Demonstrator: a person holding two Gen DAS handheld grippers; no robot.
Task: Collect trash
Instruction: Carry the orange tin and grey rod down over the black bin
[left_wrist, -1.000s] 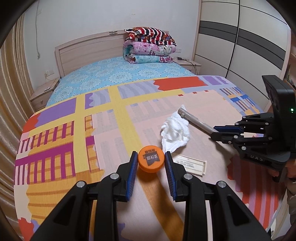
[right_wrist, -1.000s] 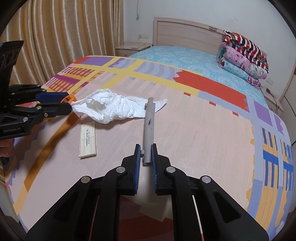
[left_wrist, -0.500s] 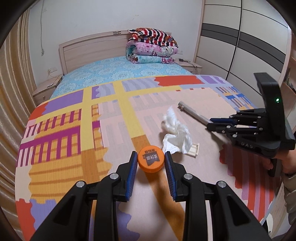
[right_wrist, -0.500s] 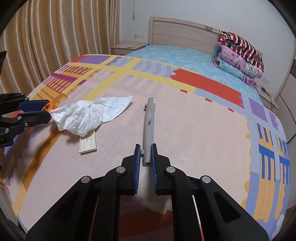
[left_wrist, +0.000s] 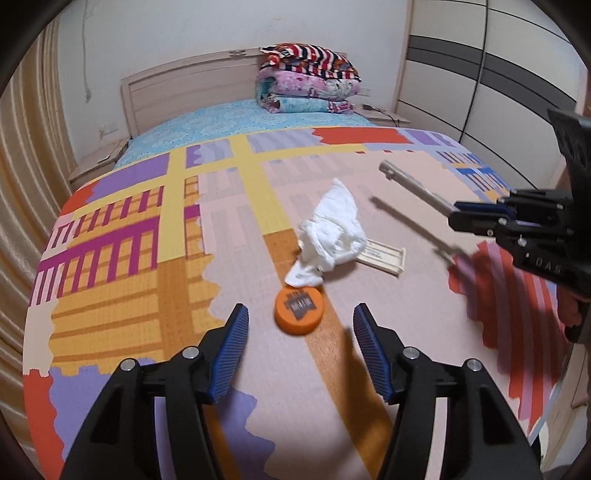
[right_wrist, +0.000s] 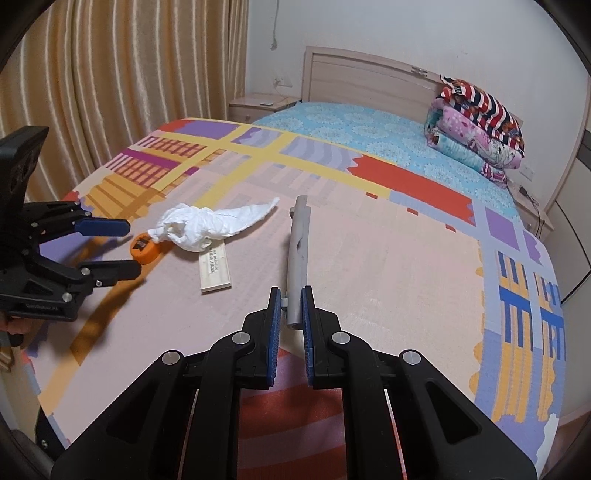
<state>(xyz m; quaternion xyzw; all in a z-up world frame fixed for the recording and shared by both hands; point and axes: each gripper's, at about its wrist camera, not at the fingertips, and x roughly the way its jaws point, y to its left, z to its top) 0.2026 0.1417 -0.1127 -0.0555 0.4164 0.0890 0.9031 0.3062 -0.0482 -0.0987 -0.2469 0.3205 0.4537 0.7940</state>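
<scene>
The jaws of the left gripper (left_wrist: 300, 343) are standing wide apart, gripping nothing, with the orange cap (left_wrist: 299, 311) lying free on the bedspread (left_wrist: 122, 280) just ahead of the gap between them. In the right wrist view the same gripper (right_wrist: 125, 249) is hovering at the left edge, its fingers spread on either side of the cap (right_wrist: 144, 250). Just beyond the cap, a crumpled white tissue (left_wrist: 330, 236) is lying on the bedspread, its lower end touching the cap's far edge and its bulk partly covering a flat, pale wrapper (left_wrist: 384, 255). Further right, a grey tube (left_wrist: 413, 186) is slanting above the bedspread and casting a shadow on it. The jaws of the right gripper (right_wrist: 291, 314) are clamping the near end of that tube (right_wrist: 298, 247), which is pointing away toward the folded blankets (right_wrist: 476, 129) stacked at the headboard.
</scene>
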